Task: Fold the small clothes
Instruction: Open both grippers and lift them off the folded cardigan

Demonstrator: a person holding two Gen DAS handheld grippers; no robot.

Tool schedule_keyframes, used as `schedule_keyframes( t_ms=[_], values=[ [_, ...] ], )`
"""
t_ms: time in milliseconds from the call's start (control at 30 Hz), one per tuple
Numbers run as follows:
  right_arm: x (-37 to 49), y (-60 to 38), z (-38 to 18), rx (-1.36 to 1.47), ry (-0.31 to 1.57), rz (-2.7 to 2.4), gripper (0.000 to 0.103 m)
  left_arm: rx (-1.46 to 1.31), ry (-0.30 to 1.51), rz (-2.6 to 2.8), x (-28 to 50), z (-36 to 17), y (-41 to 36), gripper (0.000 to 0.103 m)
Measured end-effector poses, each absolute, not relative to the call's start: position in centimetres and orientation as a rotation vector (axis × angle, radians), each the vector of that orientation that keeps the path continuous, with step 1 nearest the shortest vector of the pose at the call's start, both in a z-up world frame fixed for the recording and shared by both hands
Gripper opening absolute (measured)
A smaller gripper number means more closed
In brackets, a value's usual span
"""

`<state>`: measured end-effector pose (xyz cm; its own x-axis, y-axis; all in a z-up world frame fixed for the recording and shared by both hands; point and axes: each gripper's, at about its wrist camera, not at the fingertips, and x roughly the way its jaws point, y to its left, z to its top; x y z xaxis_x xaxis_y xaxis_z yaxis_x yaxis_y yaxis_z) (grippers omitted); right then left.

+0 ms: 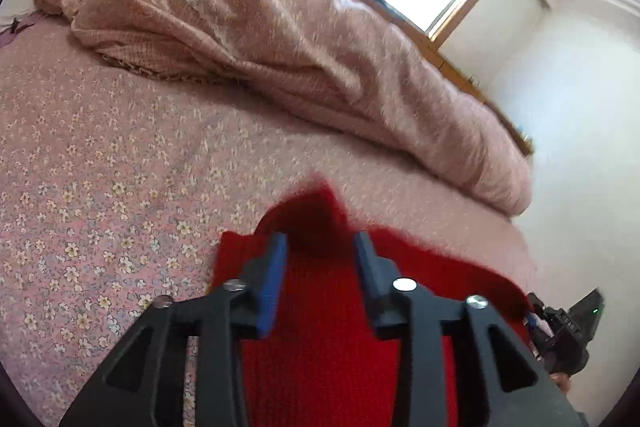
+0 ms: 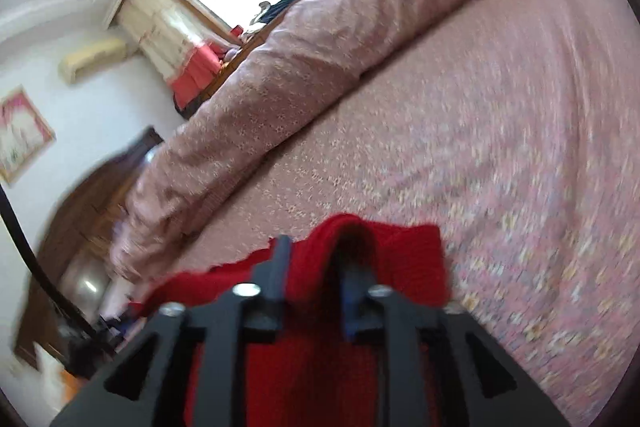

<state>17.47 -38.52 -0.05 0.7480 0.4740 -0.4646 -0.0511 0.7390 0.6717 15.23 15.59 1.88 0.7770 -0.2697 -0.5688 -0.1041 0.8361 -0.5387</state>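
Red knit garment cut off at btm edge in both views, its far tip motion-blurred; right view bed smeared, garment wraps one finger.

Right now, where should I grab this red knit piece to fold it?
Grip the red knit garment at its near edge, coming in low over the bedspread. The left gripper and right gripper already straddle bunched fabric there, which gives the fingers a raised ridge.

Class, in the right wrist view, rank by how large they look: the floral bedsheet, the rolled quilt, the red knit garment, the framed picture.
1. Floral bedsheet
2. Rolled quilt
3. Red knit garment, though nearness to the camera inflates it
4. Framed picture
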Motion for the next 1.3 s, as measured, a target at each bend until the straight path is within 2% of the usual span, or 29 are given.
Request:
schedule_keyframes(
  t_ms=[33,67,133,200,467,567,667,733,767,833,1000,1033,1167,1233,1300],
  values=[
    [17.5,-38.8,-0.2,0.719,0.678,0.316,0.059,-0.577,0.683,-0.089,15.1,1.9,15.6,0.041],
    [17.6,-39.1,-0.3,0.739,0.679,0.319,0.063,-0.561,0.691,-0.079,15.0,1.8,15.5,0.042],
    [17.3,-39.4,-0.1,0.738,0.666,0.297,0.079,-0.559,0.718,-0.07,15.1,1.3,15.5,0.042],
    [16.8,-39.8,0.2,0.721,0.646,0.256,0.082,-0.563,0.752,-0.072,15.3,0.6,15.5,0.042],
    [17.2,-40.5,0.9,0.61,0.7,0.174,0.082,-0.477,0.811,-0.064,15.8,-0.7,14.4,0.042],
    [17.4,-39.5,1.2,0.53,0.712,0.189,0.078,-0.447,0.811,-0.062,15.7,-0.5,13.9,0.042],
    [17.4,-37.9,1.5,0.428,0.725,0.214,0.072,-0.438,0.796,-0.053,15.5,-0.4,13.8,0.042],
    [17.5,-36.8,1.4,0.349,0.762,0.223,0.058,-0.435,0.78,-0.046,15.3,-0.3,13.8,0.042],
    [17.6,-36.3,1.3,0.312,0.792,0.213,0.055,-0.427,0.775,-0.046,15.2,-0.3,13.6,0.042],
    [17.9,-35.2,0.8,0.222,0.84,0.185,0.049,-0.4,0.774,-0.035,15.1,-0.2,13.4,0.037],
    [17.6,-34.4,0.5,0.142,0.838,0.164,0.05,-0.409,0.772,-0.035,15.2,-0.2,13.7,0.02],
    [17.7,-34.6,0.4,0.152,0.841,0.162,0.05,-0.412,0.772,-0.033,15.2,-0.2,13.8,0.02],
    [17.9,-34.7,0.6,0.174,0.832,0.158,0.049,-0.443,0.804,-0.035,15.6,-0.6,14.1,0.022],
    [17.9,-34.2,0.7,0.127,0.83,0.144,0.049,-0.439,0.833,-0.041,15.9,-1.0,14.0,0.03],
    [17.8,-33.9,0.6,0.096,0.831,0.132,0.049,-0.413,0.864,-0.012,16.2,-1.2,13.9,0.034]
  ],
)
